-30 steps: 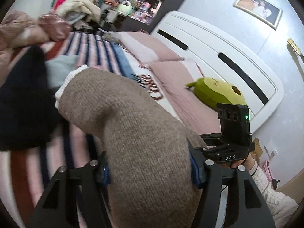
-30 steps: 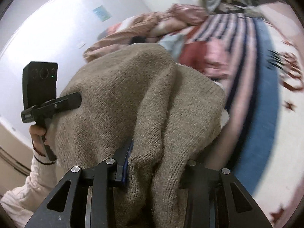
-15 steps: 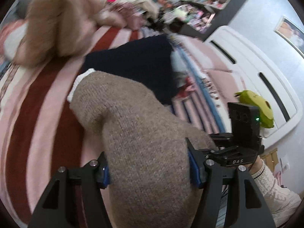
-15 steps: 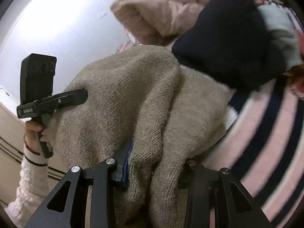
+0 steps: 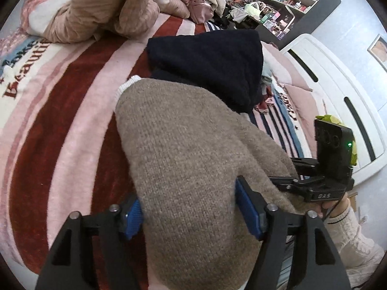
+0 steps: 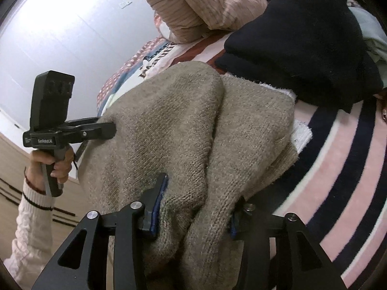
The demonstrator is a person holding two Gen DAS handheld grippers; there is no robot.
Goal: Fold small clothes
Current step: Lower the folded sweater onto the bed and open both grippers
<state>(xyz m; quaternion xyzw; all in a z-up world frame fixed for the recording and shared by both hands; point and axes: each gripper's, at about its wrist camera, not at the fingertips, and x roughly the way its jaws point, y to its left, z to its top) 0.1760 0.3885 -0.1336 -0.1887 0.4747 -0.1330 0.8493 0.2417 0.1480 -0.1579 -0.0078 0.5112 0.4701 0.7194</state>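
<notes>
Gripping the bunched brown knit sweater [image 5: 183, 159] between blue pads, the left gripper [image 5: 191, 215] and right gripper [image 6: 193, 215] are both clamping it, jaws moderately apart, over the striped blanket [image 5: 60, 111] beside a navy garment [image 5: 210, 62].

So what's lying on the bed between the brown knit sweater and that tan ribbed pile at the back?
The folded navy garment lies between the brown sweater and the tan ribbed pile, clearest in the right wrist view; striped blanket fills the rest.

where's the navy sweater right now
In both wrist views the folded navy sweater lies on the striped blanket, just beyond the beige sweater and in front of the tan corduroy pile.
</notes>
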